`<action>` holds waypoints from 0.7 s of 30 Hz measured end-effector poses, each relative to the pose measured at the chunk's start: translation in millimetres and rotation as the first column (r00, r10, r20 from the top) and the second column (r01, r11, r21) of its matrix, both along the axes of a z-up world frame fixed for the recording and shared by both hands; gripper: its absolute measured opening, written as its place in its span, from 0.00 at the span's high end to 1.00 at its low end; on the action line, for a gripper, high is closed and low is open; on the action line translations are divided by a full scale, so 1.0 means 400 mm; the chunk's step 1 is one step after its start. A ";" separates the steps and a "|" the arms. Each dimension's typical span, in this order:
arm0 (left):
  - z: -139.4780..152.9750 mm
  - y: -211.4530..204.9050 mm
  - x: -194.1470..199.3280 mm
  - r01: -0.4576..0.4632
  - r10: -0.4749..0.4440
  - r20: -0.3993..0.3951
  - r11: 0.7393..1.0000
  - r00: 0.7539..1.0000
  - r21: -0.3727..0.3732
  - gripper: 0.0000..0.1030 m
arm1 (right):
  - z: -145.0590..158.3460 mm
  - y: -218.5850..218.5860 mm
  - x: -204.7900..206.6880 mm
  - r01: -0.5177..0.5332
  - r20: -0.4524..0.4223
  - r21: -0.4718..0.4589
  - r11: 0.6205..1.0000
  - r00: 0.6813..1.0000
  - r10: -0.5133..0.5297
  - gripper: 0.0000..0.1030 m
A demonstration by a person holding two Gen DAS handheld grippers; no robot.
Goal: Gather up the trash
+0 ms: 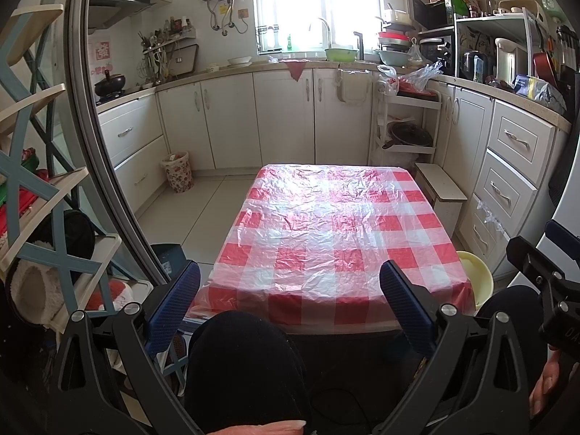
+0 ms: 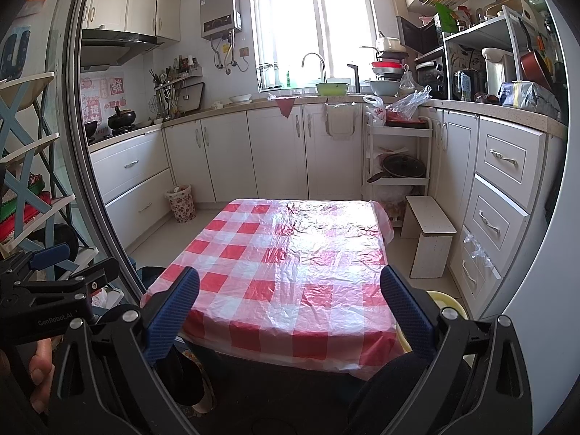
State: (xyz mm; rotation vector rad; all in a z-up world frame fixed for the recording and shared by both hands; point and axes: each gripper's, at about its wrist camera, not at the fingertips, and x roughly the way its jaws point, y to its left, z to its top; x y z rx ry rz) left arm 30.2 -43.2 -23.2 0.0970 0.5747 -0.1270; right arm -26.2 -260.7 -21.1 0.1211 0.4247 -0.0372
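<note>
1. While both devices are held low at the near end of the bench (image 1: 326, 224), the left gripper (image 1: 290, 297) has its blue fingers (image 1: 174, 308) spread wide, nothing between them.
2. The right gripper (image 2: 290, 301) likewise shows its fingers (image 2: 406, 311) spread wide and unloaded.
3. The bench, covered by a red-and-white checked plastic sheet (image 2: 290, 272), lies directly ahead of and between both pairs of fingers; the near edge of the sheet sits just beyond the fingertips.
4. No loose trash can be made out on the sheet in either view.
5. A floral waste bin (image 1: 177, 171) stands on the floor well beyond the left finger, against the white cabinets (image 1: 232, 119).
6. A yellow basin (image 1: 475, 275) sits on the floor just outside the right finger, beside the bench corner.
7. A small white stool (image 2: 429, 233) stands farther ahead on that side, near the drawer unit (image 2: 504, 188).
8. Dark-clad knees (image 1: 246, 359) occupy the space below the fingers.
</note>
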 end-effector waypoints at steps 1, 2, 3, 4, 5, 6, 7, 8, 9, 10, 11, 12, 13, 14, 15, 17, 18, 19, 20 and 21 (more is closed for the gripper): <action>0.001 -0.001 0.001 0.000 0.000 0.000 1.000 1.000 0.000 0.07 | 0.000 0.000 -0.001 0.000 0.001 -0.001 1.000 1.000 0.000 0.07; 0.002 -0.002 0.002 -0.001 0.001 0.000 1.000 1.000 0.000 0.07 | 0.000 0.000 0.000 0.001 0.001 -0.001 1.000 1.000 -0.001 0.07; -0.001 -0.001 0.002 0.000 0.000 -0.001 1.000 1.000 0.001 0.07 | -0.002 0.000 0.001 0.000 0.000 -0.001 1.000 1.000 0.000 0.07; -0.002 0.000 0.002 0.000 0.000 -0.001 1.000 1.000 0.001 0.07 | -0.003 -0.001 0.000 -0.001 0.000 -0.001 1.000 1.000 0.001 0.07; -0.001 -0.001 0.002 0.000 0.000 -0.001 1.000 1.000 0.001 0.07 | -0.002 0.000 0.001 0.000 0.000 -0.001 1.000 1.000 0.000 0.07; -0.004 0.001 0.001 0.000 0.000 -0.001 1.000 1.000 0.001 0.07 | -0.002 0.000 0.001 0.000 0.000 -0.001 1.000 1.000 0.000 0.07; -0.002 0.000 0.002 0.001 -0.001 -0.001 1.000 1.000 0.001 0.07 | -0.002 0.000 0.001 -0.001 -0.001 -0.001 1.000 1.000 0.001 0.07; -0.004 -0.001 0.004 0.001 -0.001 -0.002 1.000 1.000 0.002 0.07 | -0.002 0.000 0.001 0.000 0.000 -0.001 1.000 1.000 0.000 0.07; -0.006 0.001 0.003 0.002 -0.002 -0.002 1.000 1.000 0.002 0.07 | -0.002 0.000 0.001 0.000 0.000 -0.001 1.000 1.000 0.000 0.07; -0.004 -0.001 0.004 0.001 -0.001 -0.002 1.000 1.000 0.001 0.07 | -0.002 0.000 0.001 0.000 0.000 -0.001 1.000 1.000 0.000 0.07; -0.003 -0.001 0.004 0.001 -0.001 -0.002 1.000 1.000 0.001 0.07 | -0.002 0.000 0.000 0.000 -0.001 -0.001 1.000 1.000 0.000 0.07; -0.006 0.001 0.003 0.001 -0.001 -0.002 1.000 1.000 0.001 0.07 | -0.002 0.000 0.000 0.000 -0.001 -0.001 1.000 1.000 0.000 0.07; -0.006 0.001 0.003 0.001 -0.001 -0.003 1.000 1.000 0.001 0.07 | -0.001 0.000 0.001 0.000 -0.001 -0.001 1.000 1.000 0.000 0.07; -0.003 -0.001 0.004 0.001 -0.001 -0.002 1.000 1.000 0.001 0.07 | -0.002 0.000 0.001 0.000 -0.001 -0.001 1.000 1.000 0.000 0.07; -0.006 0.001 0.003 0.002 -0.002 -0.004 1.000 1.000 -0.001 0.07 | -0.002 0.000 0.000 0.000 -0.001 -0.001 1.000 1.000 0.000 0.07; -0.006 0.000 0.004 0.003 -0.003 -0.004 1.000 1.000 0.000 0.07 | -0.001 0.000 0.001 0.000 -0.001 -0.001 1.000 1.000 0.000 0.07; -0.009 0.001 0.002 0.002 -0.002 -0.004 1.000 1.000 0.000 0.07 | -0.001 0.000 0.000 -0.001 -0.001 -0.001 1.000 1.000 0.001 0.07; -0.008 0.001 0.002 0.003 -0.003 -0.004 1.000 1.000 0.000 0.07 | -0.001 0.000 0.001 0.000 -0.001 -0.001 1.000 1.000 0.000 0.07; -0.006 0.000 0.004 0.003 -0.003 -0.004 1.000 1.000 0.000 0.07 | -0.001 -0.001 0.001 -0.001 -0.001 -0.001 1.000 1.000 0.001 0.07; -0.009 0.001 0.003 0.003 -0.003 -0.005 1.000 1.000 0.000 0.07 | -0.001 -0.001 0.001 -0.001 -0.001 -0.001 1.000 1.000 0.001 0.07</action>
